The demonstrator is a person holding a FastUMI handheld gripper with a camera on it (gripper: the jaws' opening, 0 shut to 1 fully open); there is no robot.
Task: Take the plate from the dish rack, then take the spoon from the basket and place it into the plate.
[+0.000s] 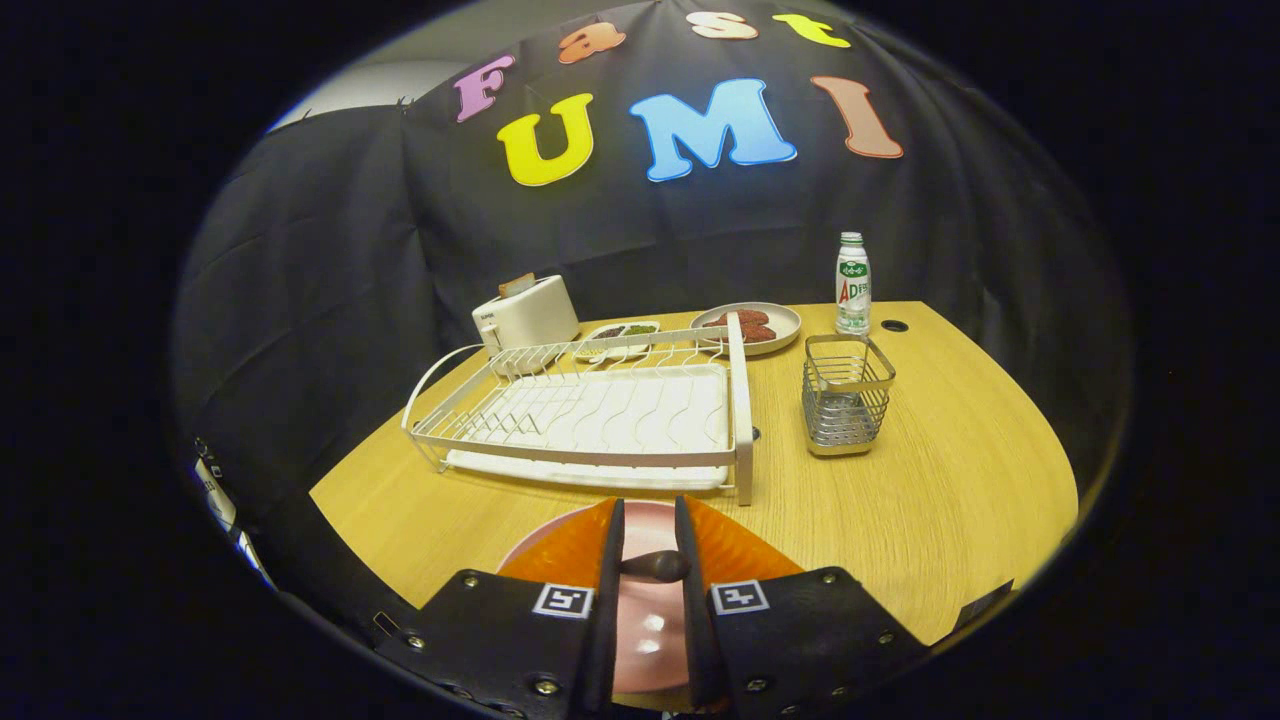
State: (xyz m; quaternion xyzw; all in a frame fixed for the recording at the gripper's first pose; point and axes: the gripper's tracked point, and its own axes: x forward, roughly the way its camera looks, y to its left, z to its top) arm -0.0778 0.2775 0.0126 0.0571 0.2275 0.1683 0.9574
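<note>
Two fingers (650, 530) pinch dark spoon (655, 567) over round plate (645, 620).

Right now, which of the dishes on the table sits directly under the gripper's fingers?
The pink plate, empty, on the table in front of the dish rack. The gripper holds the dark spoon over it. The two other dishes, holding food, lie beyond the rack.

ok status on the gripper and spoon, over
Gripper shut on spoon, over the pink plate. Plate on the table in front of the dish rack. Basket holds no spoon. Nothing in the way.
</note>
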